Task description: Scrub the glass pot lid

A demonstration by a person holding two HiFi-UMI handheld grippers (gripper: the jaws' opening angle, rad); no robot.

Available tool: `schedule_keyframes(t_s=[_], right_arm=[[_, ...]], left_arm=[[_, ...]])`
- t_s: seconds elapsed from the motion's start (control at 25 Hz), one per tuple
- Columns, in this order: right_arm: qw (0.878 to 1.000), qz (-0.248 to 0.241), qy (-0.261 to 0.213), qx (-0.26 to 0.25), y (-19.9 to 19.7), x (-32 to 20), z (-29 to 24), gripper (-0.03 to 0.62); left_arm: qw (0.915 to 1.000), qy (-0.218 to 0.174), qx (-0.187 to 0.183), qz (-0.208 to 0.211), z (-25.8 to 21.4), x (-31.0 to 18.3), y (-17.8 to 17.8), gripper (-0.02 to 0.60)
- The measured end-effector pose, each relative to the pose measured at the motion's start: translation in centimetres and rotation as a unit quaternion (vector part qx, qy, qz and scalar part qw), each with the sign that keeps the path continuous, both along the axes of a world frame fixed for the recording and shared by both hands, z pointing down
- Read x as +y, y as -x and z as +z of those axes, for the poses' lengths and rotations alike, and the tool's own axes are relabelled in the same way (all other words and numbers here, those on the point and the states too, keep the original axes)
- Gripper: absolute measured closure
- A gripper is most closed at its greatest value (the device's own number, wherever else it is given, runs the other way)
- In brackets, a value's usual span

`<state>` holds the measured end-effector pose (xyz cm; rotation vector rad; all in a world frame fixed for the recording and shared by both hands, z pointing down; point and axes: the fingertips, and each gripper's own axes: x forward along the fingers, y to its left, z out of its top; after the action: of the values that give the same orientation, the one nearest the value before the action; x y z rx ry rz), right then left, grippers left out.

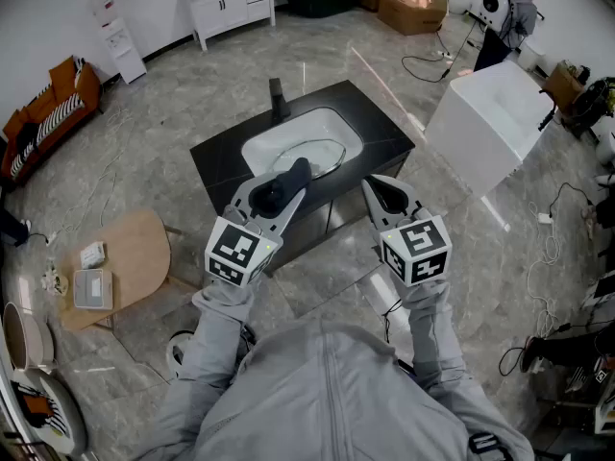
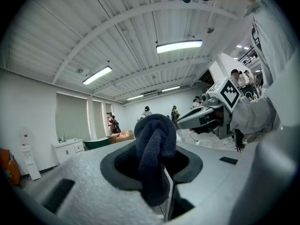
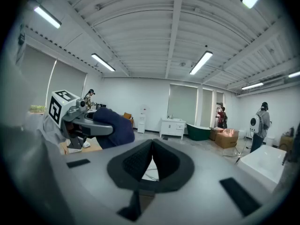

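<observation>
Both grippers raised over the sink, lid lying in the basin.

Left gripper (image 1: 285,185): jaws clamped on a bunched dark navy cloth (image 2: 154,142), which pokes up past the tips. Right gripper (image 3: 152,145): jaws brought together, tips touching, nothing between them. Round clear glass pot lid (image 1: 313,154) lies inside the white sink basin (image 1: 258,148), set in a black countertop (image 1: 384,133); black tap (image 1: 279,99) stands behind it. Both grippers are held above the counter's near edge, apart from the lid.
</observation>
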<state>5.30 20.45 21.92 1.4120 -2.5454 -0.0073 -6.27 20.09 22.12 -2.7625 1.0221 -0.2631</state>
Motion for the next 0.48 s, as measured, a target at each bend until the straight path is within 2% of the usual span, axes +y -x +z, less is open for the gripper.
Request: schedule_keyframes(t_s=[0.48], right_arm=[[0.999,0.002,0.014,-0.031,-1.7,0.1,0.6,0.563]], left_arm=[[0.9999,0.007,-0.005,-0.01,0.5,0.5,-1.1,0.451]])
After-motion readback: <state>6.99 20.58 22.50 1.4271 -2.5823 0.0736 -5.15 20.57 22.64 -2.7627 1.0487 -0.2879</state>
